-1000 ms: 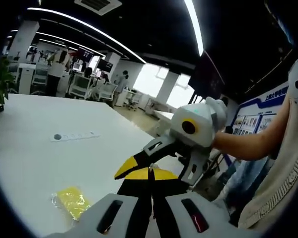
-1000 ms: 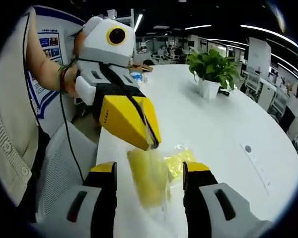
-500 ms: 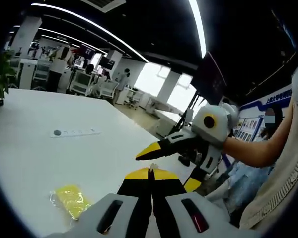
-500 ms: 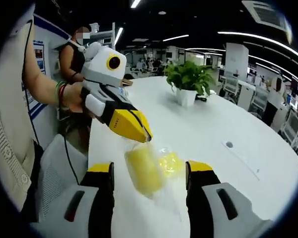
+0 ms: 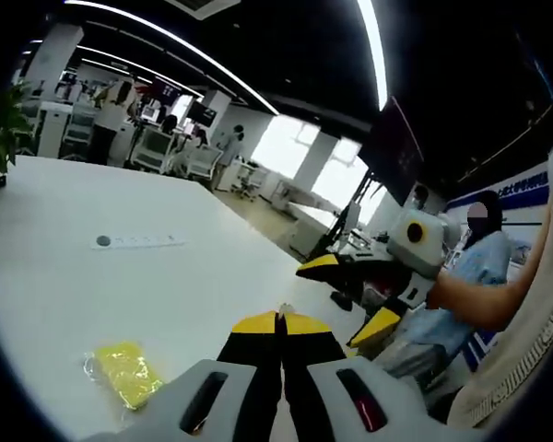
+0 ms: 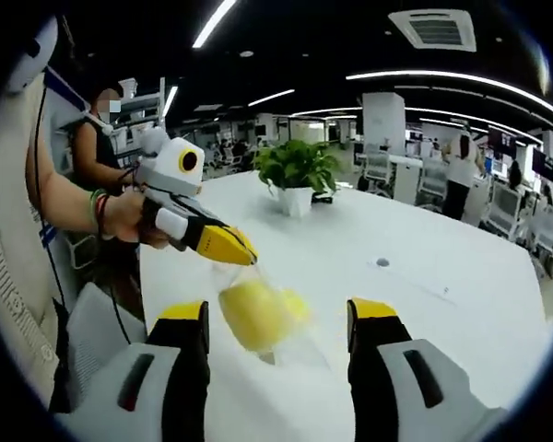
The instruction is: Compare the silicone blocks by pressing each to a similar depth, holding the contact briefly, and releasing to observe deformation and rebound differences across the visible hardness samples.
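White office table (image 6: pixel 442 276) carries one bagged yellow block (image 5: pixel 127 373); left gripper (image 6: pixel 244 256), jaws closed, pinches another bag (image 6: pixel 258 313) aloft between right gripper's (image 6: pixel 275 318) wide, empty jaws. Pressing looks unstarted.

Left gripper view: left claw (image 5: pixel 278 318) at bottom centre, jaws together, over the desk (image 5: pixel 120 285). Bagged block (image 5: pixel 124 373) lies on the desk left of the jaws, near the desk's close edge. Power strip (image 5: pixel 134 242) lies farther back on the desk. Right claw (image 5: pixel 350 295) is off the desk's right edge, jaws apart; a person (image 5: pixel 461 285) stands behind it.

Right gripper view: right claw (image 6: pixel 275 318) at bottom, jaws apart. Bag (image 6: pixel 258 313) hangs between and beyond them, above the desk (image 6: pixel 424 276), its top at the left claw's (image 6: pixel 229 247) tip, which enters from the left. Plant (image 6: pixel 295 180) stands on the desk behind.
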Available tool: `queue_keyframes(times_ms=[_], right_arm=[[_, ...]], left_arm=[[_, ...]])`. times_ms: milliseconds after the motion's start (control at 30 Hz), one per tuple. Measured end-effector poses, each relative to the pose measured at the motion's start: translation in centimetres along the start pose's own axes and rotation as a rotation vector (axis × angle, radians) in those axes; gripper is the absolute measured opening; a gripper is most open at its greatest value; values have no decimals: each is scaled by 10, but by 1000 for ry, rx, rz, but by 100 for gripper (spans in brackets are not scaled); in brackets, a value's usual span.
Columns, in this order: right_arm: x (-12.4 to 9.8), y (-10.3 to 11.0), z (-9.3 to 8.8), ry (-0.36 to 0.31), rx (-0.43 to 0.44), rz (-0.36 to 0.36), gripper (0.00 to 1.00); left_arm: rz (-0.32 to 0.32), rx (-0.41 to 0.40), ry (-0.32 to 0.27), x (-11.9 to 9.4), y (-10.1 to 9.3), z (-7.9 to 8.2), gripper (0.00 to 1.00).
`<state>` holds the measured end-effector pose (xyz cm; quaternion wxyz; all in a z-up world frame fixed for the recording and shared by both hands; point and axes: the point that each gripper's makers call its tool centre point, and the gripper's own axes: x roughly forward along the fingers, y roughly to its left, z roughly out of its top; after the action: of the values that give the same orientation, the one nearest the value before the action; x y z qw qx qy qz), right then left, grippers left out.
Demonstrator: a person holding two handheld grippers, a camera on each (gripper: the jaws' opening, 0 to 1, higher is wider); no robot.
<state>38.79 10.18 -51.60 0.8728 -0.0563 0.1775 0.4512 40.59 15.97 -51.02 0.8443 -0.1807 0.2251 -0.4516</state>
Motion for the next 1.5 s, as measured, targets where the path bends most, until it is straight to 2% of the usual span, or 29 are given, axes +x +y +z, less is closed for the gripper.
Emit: queue_keyframes(times_ms=[133,267,333,433,500,800,1100,1500], right_arm=[[-14,-7,-1,-43,61,-61,61],[-27,-12,-6,-65,78,-123,62],[-31,-11,-7,-83,111,-132,64],[-40,-13,-14,-86,118,-166,66],[-46,-14,-18,-103,159,-190,68],[-73,-9,-47,-104,219,-267,68],[-95,-12,-61,-113,267,-319,67],[-105,-12,-78,-81,287,-334,67]], left_arm=[[2,-5,-2,4,1,0,0],[7,-12,-4,9,1,-2,0],[7,-18,-3,12,1,-4,0],[12,-16,4,16,1,-8,0],[11,-25,8,18,1,-10,0],[12,-40,21,34,2,-19,0],[6,-51,48,58,3,-26,0],[4,-103,79,90,8,-45,0]])
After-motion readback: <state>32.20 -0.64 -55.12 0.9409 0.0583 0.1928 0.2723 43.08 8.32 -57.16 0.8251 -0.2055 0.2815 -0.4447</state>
